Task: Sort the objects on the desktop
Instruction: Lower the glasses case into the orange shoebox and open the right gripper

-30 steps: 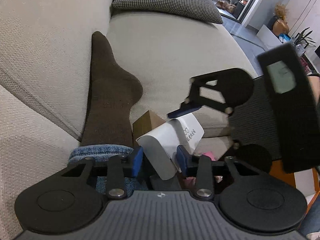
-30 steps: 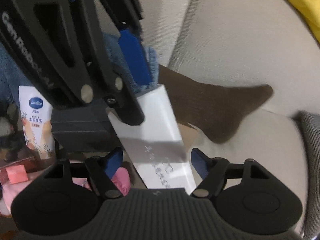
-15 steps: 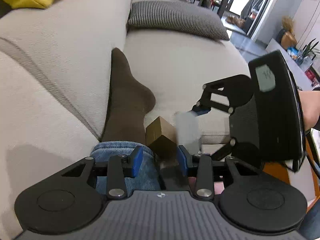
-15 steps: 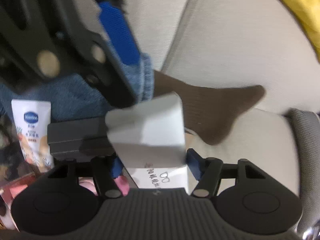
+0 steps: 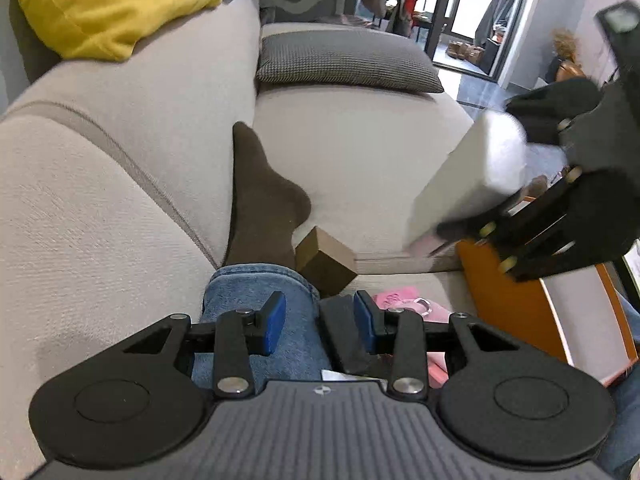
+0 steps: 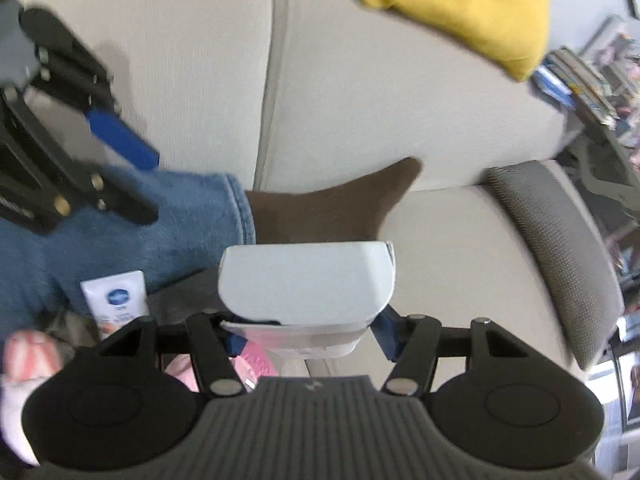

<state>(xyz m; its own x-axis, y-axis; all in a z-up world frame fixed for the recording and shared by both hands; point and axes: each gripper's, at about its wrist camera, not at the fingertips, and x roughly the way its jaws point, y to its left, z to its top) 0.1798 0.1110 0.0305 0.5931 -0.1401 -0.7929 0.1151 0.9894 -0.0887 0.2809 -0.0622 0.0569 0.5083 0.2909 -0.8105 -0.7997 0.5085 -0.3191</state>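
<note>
A white box with rounded edges hangs in the air between the pads of my right gripper, whose jaws are closing on it. In the left wrist view the same white box is up at the right, clear of the sofa. My left gripper stands open with nothing in it, above a denim-clad leg and a black box. A small brown box sits just past them. A Vaseline tube lies low on the left.
A person's foot in a brown sock rests on the beige sofa. A yellow cloth lies on the backrest, with a grey cushion further along. Pink items and an orange tray edge are at the lower right.
The white box has left my left gripper. My right gripper closed on it and lifted it up and to the right. The left gripper drew back empty.
</note>
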